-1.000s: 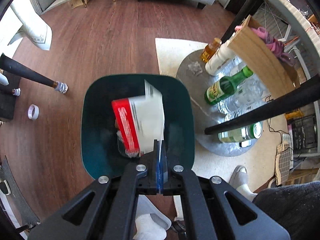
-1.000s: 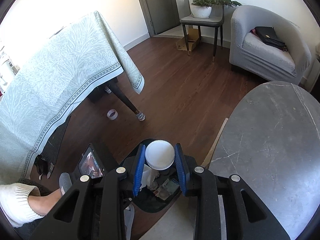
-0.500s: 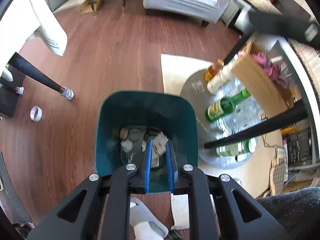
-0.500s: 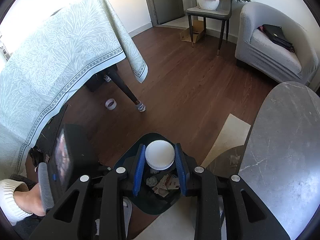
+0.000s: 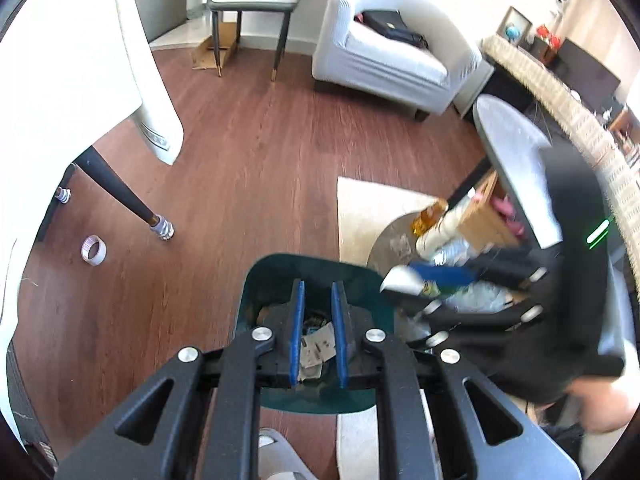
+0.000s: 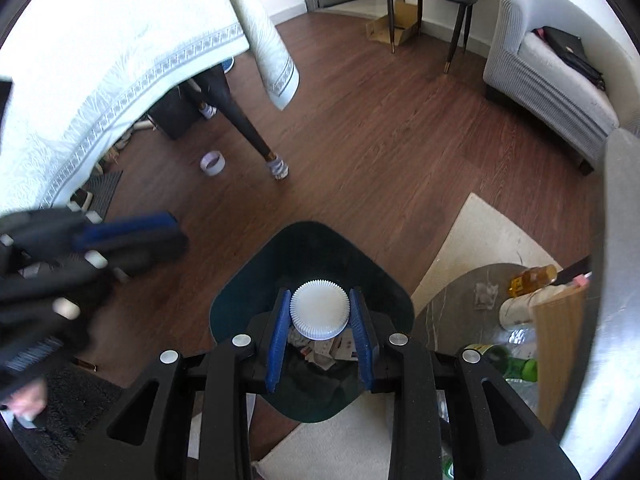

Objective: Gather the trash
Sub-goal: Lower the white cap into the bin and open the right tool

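A dark teal bin (image 5: 316, 264) stands on the wood floor with crumpled paper trash (image 5: 318, 346) inside. My left gripper (image 5: 317, 286) hangs above the bin. It is open by a narrow gap, and only the bin's contents show through between its blue pads. My right gripper (image 6: 320, 294) is shut on a white ridged round lid (image 6: 319, 310), held over the bin's (image 6: 308, 230) mouth. In the left wrist view the right gripper (image 5: 440, 280) reaches in from the right, blurred. In the right wrist view the left gripper (image 6: 128, 232) is a blur at the left.
A tape roll (image 6: 213, 162) lies on the floor near a dark table leg (image 6: 244, 124) under a pale tablecloth. Right of the bin, a low round grey table (image 6: 452, 312) carries bottles and a wooden board, partly on a cream rug (image 6: 480, 228). An armchair (image 5: 392, 64) stands behind.
The left gripper let go of a red and white package, which dropped into the bin, then opened slightly and rose. The right gripper came down over the bin, still holding the lid.
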